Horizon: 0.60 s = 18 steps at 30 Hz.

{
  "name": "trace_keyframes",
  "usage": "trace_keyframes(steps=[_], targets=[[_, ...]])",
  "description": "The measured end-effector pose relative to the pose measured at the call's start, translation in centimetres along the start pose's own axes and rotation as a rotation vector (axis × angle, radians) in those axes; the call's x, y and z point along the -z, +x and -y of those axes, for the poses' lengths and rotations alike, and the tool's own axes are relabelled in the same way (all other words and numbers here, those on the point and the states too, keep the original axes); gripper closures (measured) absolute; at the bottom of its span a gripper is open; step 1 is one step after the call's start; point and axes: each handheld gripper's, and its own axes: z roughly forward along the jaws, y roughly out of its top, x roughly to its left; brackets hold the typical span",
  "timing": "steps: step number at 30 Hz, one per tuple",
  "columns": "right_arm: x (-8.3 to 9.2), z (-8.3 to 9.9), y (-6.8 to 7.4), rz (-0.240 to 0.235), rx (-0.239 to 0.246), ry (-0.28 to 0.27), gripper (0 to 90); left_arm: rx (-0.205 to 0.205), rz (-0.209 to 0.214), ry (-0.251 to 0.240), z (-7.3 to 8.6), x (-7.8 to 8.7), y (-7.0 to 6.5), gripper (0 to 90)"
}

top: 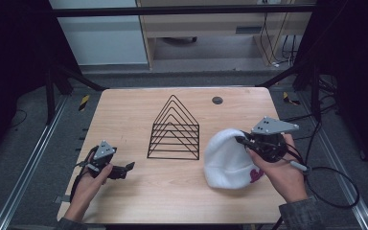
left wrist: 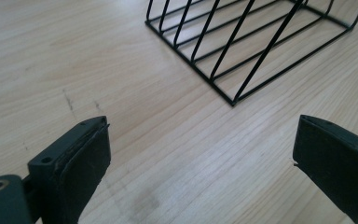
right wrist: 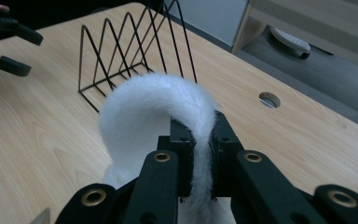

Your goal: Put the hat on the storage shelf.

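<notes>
Light wooden table (top: 172, 191) occupies the centre of the high view, with dark floor around it. Black wire rack (top: 174, 130) stands mid-frame on the table. Right gripper (top: 241, 140), right of centre, has its jaws pressed together on a fold of the white fleece hat (top: 227, 163), which rests on the table just right of the rack. Left gripper (top: 129, 167), at lower left, has its jaws spread wide above bare wood, holding nothing.
</notes>
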Motion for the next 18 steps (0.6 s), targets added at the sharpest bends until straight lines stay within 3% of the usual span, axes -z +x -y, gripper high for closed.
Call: trace_keyframes(steps=[5, 9, 14, 18], targets=[[0.6, -1.3, 0.1, -0.005, 0.002, -0.037, 83.0, -0.002, 0.009, -0.039, -1.4, 0.9, -0.3, 4.5], [1.2, -2.7, -0.1, 0.015, 0.006, -0.068, 83.0, 0.04, 0.035, -0.054, -2.8, 1.2, -0.3, 5.1], [1.5, -4.1, -0.8, 0.052, -0.018, -0.094, 83.0, 0.06, 0.04, -0.064, -4.6, 1.0, 0.3, 5.4], [1.5, -4.9, -1.2, 0.067, -0.032, -0.108, 83.0, 0.032, 0.039, -0.068, -6.0, 1.5, 0.1, 5.8]])
